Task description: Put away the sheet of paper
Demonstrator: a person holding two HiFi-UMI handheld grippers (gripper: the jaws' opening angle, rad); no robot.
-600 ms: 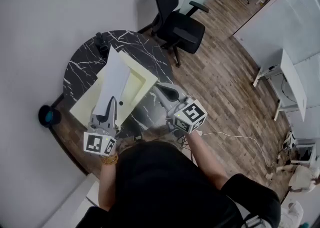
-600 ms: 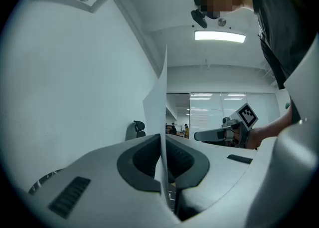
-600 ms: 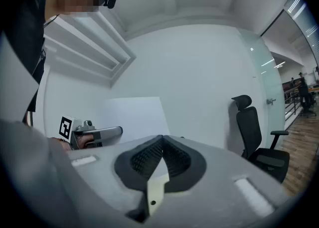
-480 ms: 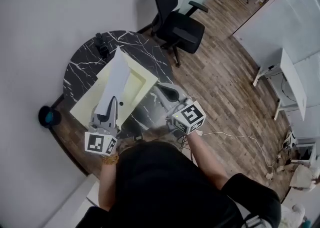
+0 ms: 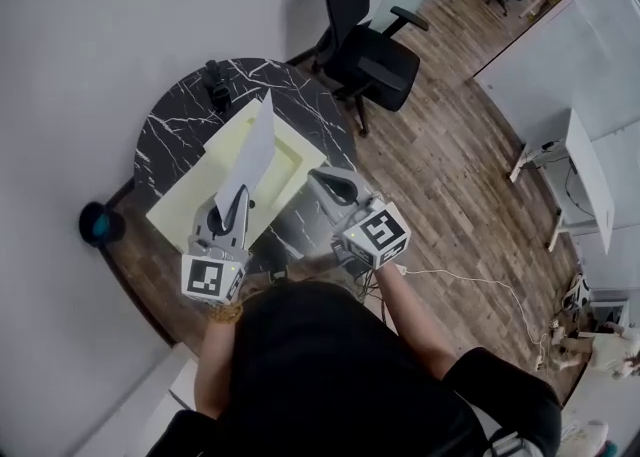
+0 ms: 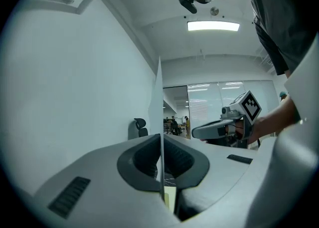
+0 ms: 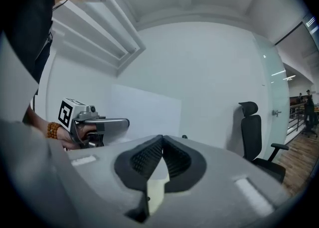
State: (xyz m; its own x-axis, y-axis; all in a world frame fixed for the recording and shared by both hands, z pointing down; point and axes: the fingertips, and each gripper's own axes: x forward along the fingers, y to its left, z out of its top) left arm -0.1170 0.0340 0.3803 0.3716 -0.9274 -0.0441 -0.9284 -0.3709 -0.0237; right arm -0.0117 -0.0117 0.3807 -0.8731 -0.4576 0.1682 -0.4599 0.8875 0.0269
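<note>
A white sheet of paper (image 5: 254, 150) stands on edge above the pale yellow tray (image 5: 212, 163) on the round black marble table (image 5: 172, 127). My left gripper (image 5: 237, 197) is shut on the sheet's near end. In the left gripper view the sheet (image 6: 159, 103) rises edge-on from between the closed jaws. My right gripper (image 5: 333, 181) hovers to the right of the tray, shut, with nothing between its pads. In the right gripper view the jaws (image 7: 161, 138) meet, and the sheet (image 7: 148, 114) shows flat-on beyond the left gripper (image 7: 126, 121).
A small black object (image 5: 218, 81) sits at the table's far edge. A black office chair (image 5: 377, 53) stands beyond the table on the wooden floor. A teal thing (image 5: 96, 224) lies on the floor at the left by the wall. A white cable (image 5: 470, 275) runs across the floor.
The sheet has turned from lying broad and sloped over the tray to standing almost edge-on. The left gripper has shifted a little right with it. The right gripper has barely moved.
</note>
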